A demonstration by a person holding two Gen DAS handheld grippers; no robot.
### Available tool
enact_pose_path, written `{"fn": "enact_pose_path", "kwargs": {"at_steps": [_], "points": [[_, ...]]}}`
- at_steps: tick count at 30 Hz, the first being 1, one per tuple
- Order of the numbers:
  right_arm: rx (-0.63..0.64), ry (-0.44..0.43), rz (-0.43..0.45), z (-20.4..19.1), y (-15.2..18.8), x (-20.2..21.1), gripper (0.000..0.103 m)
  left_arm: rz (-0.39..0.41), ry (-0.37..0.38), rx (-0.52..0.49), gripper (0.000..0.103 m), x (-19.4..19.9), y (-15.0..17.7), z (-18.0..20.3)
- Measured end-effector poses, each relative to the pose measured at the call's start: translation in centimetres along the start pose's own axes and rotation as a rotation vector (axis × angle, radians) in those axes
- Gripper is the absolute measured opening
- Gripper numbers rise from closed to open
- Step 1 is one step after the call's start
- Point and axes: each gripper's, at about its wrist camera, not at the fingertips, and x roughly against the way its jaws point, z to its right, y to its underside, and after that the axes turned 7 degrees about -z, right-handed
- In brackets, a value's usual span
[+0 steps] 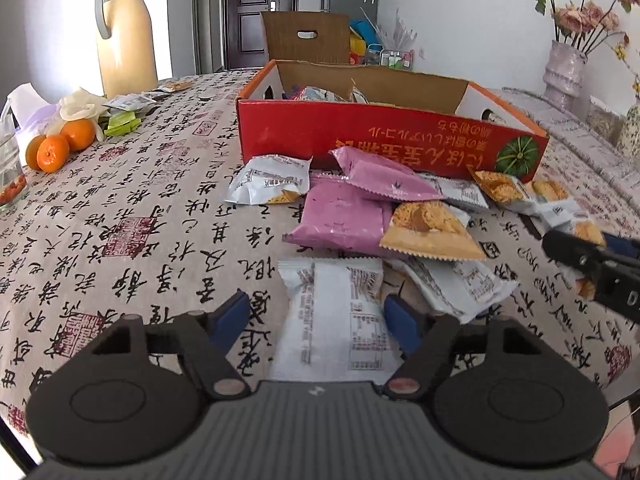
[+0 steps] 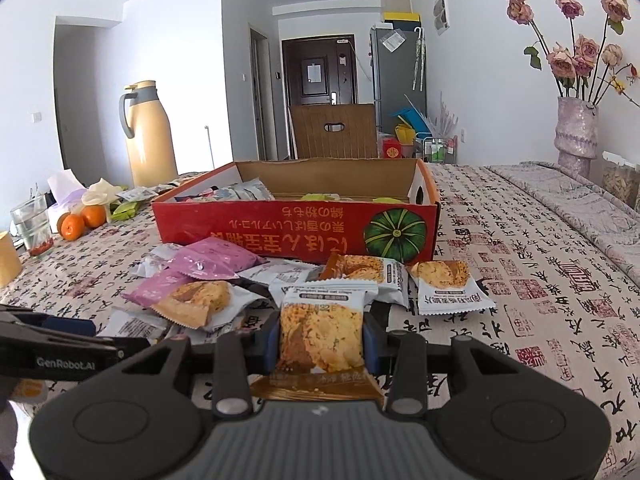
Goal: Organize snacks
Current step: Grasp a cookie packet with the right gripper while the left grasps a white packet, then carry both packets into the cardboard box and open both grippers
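A red cardboard box [image 1: 360,136] [image 2: 280,228] stands open on the patterned tablecloth, with some packets inside. In front of it lies a loose pile of snack packets, among them two pink ones [image 1: 344,220] [image 2: 212,258]. My left gripper [image 1: 318,316] is low over a white packet [image 1: 332,328]. The packet lies between the blue pads [image 1: 236,316], with a gap on the left side. My right gripper [image 2: 322,334] is shut on a packet with a golden pastry picture [image 2: 320,316], held upright just above the cloth. Each gripper shows at the edge of the other's view.
A cream thermos jug [image 1: 124,32] stands at the back left, with oranges [image 1: 60,144], small green packets and a glass [image 1: 10,176] nearby. A vase of dried roses [image 2: 576,132] is at the back right. A brown cardboard flap [image 1: 308,36] rises behind the box.
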Motion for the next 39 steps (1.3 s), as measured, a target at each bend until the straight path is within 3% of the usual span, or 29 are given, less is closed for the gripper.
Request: {"fn": "enact_pose_path", "kwargs": {"at_steps": [2,4,7,26,39], "points": [[0.000,0.000,0.003,0.0,0.1,0.3,0.039,0.006,-0.012,-0.006,0.066,0.1,0.1,0.2],[0.001,-0.001,0.005,-0.1,0.2,0.5,0.039,0.013,-0.011,-0.008,0.051,0.3,0.1,0.1],[0.002,-0.002,0.006,-0.2,0.3,0.8,0.039,0.014,-0.005,-0.006,0.049,0.5,0.3,0.0],[-0.004,0.001,0.025,-0.1,0.2,2.3,0.039,0.094,-0.010,-0.004,0.045,3.1,0.2,-0.3],[-0.004,0.007,0.042,0.4,-2.3,1.6,0.039,0.174,-0.001,0.002,0.045,4.8,-3.2,-0.3]]}}
